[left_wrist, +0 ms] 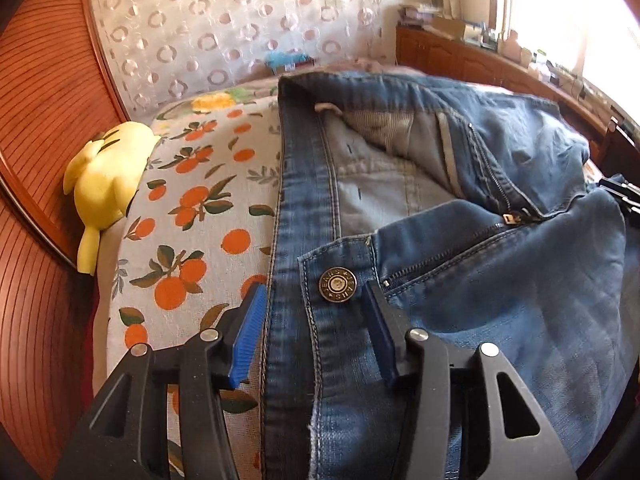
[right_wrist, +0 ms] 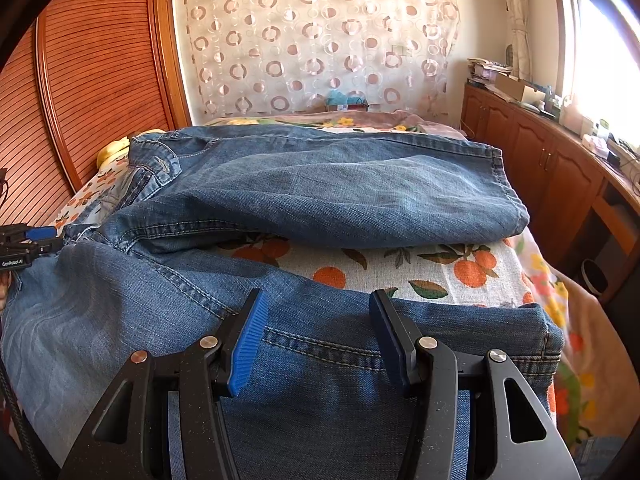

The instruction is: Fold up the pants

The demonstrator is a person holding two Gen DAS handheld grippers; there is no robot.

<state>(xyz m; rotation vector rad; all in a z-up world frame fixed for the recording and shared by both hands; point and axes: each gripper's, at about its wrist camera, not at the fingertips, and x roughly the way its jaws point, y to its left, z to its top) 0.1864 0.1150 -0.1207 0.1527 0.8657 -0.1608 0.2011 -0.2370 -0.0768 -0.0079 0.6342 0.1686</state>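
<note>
Left wrist view: spread left gripper point(left_wrist: 314, 334) astride jeans point(left_wrist: 460, 280) waistband, brass button point(left_wrist: 338, 285) stamped "JEANS".

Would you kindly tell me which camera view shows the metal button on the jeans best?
The left wrist view: the metal button sits close and sharp on the waistband, facing the camera, its lettering readable. In the right wrist view the waistband lies far off at the left and no button can be made out.

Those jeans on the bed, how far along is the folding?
Barely started. The jeans are spread on the bedsheet, legs apart, fly unzipped. In hand: the left gripper straddles the waistband by the button, the right gripper a leg near its hem, both open. Every fold remains.
</note>
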